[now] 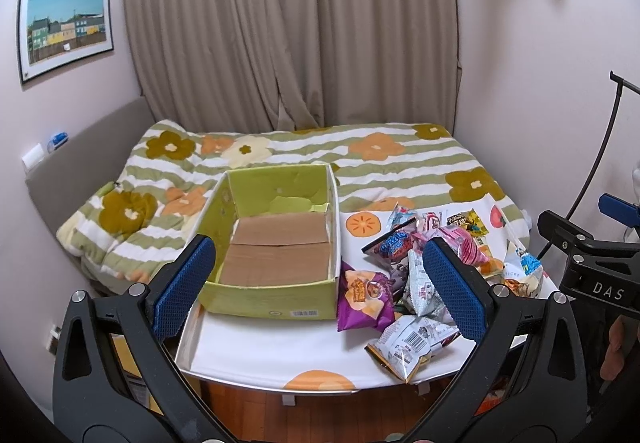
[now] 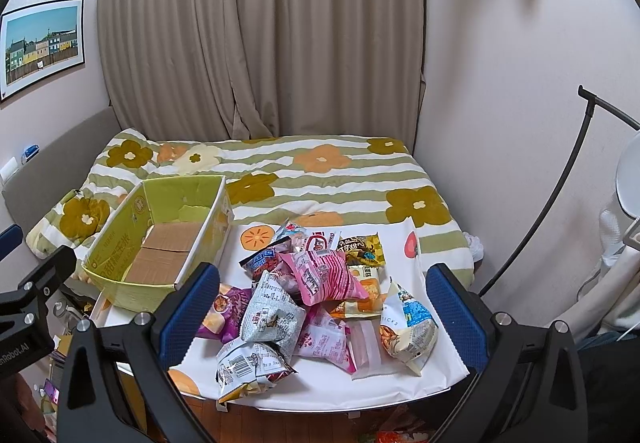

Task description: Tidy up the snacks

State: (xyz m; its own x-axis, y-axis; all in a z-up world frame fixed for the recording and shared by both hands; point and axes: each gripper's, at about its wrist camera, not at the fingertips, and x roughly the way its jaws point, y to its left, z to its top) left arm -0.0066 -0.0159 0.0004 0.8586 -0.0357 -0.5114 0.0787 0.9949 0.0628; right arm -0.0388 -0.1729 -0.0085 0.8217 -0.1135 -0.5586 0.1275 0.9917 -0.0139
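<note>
Two grippers held above a white tabletop point(image 1: 280, 355) at the foot of a flowered bed point(image 1: 400, 159). Left gripper point(image 1: 320, 283) fingers spread wide, empty, facing an empty green box point(image 1: 272, 299). Right gripper point(image 2: 322, 311) fingers likewise apart, empty, framing a loose pile of snack packets point(image 2: 316, 299) just beside the box, likely ready for picking and boxing.

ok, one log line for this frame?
left tongs open | right tongs open | green box empty | snack pile untouched beside it

Both wrist cameras face the table point(image 1: 280, 359) toward the bed point(image 2: 320, 179).
</note>
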